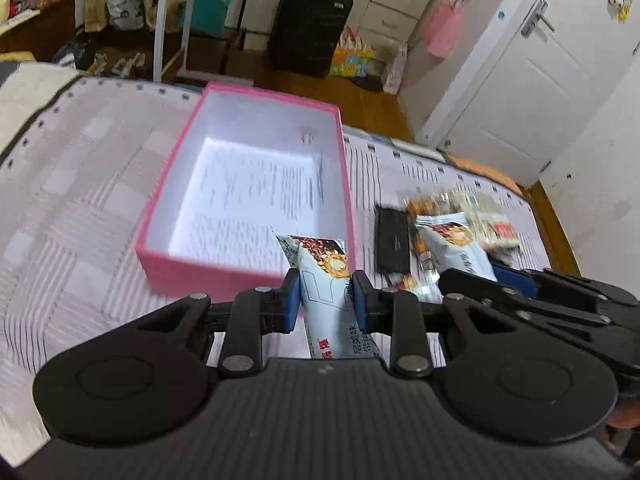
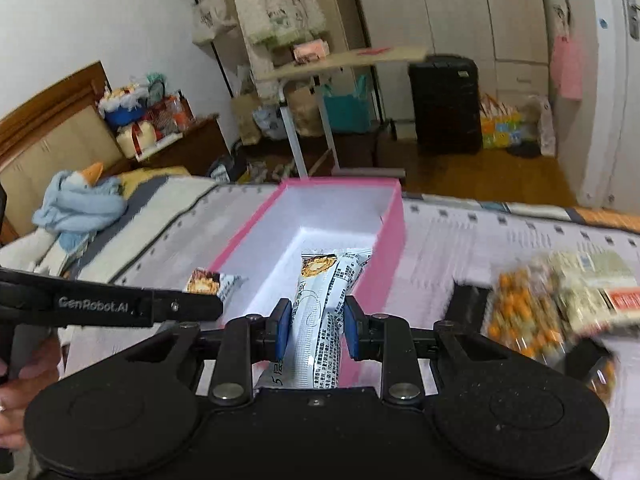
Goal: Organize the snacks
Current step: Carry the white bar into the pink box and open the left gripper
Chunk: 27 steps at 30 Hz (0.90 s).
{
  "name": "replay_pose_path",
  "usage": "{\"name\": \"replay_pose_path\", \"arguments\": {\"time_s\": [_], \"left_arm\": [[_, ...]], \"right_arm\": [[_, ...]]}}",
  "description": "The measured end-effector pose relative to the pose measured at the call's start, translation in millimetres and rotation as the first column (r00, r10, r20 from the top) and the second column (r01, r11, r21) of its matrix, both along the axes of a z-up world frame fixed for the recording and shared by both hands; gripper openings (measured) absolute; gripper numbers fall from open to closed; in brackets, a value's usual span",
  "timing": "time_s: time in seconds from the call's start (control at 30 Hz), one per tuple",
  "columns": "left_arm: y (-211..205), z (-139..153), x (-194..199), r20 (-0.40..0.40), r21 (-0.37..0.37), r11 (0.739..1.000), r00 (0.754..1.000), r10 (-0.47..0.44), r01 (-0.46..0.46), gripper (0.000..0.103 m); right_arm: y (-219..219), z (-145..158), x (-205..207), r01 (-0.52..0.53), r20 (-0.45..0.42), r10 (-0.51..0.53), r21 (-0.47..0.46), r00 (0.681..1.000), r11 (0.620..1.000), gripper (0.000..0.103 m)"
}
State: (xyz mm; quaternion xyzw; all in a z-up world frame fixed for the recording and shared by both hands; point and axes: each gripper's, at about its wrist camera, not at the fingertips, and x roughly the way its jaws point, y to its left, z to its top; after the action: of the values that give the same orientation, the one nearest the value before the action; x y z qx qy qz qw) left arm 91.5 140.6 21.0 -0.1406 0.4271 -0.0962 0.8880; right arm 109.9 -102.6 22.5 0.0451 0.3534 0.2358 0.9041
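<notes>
Beyond the bed's far edge: tall black ribbed suitcase upright on brown wooden floor, beside white-legged folding table. Pale blue crumpled blanket near wooden headboard. White panelled door with metal handle.

The side of the left tool, seen from the right wrist view, carries the white lettering "GenRobot.AI". The snack packet clamped in the right tool shows a "5" near its lower end; its remaining small print is unreadable. The other packets' lettering is too blurred to read.
</notes>
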Motion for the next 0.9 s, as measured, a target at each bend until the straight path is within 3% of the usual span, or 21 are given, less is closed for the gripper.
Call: {"name": "replay_pose_path", "arguments": {"time_s": [0.2, 0.4, 0.73, 0.9], "left_arm": [[12, -5, 59, -0.009, 0.010, 1.000, 1.000, -0.017, 0.017, 0.026], [27, -36, 117, 0.000, 0.034, 0.999, 1.000, 0.016, -0.016, 0.026], [44, -104, 182, -0.137, 0.032, 0.997, 0.988, 0.071, -0.067, 0.026], [43, -124, 192, -0.202, 0.028, 0.996, 0.975, 0.088, -0.084, 0.026]], "right_arm": [[32, -19, 52, -0.072, 0.035, 0.073, -0.023, 0.997, 0.997, 0.031], [66, -42, 93, -0.172, 0.038, 0.177, -0.106, 0.984, 0.979, 0.032], [108, -82, 136, -0.282, -0.054, 0.280, -0.323, 0.959, 0.904, 0.032], [118, -90, 136, -0.318, -0.083, 0.309, -0.356, 0.947, 0.879, 0.032]]}}
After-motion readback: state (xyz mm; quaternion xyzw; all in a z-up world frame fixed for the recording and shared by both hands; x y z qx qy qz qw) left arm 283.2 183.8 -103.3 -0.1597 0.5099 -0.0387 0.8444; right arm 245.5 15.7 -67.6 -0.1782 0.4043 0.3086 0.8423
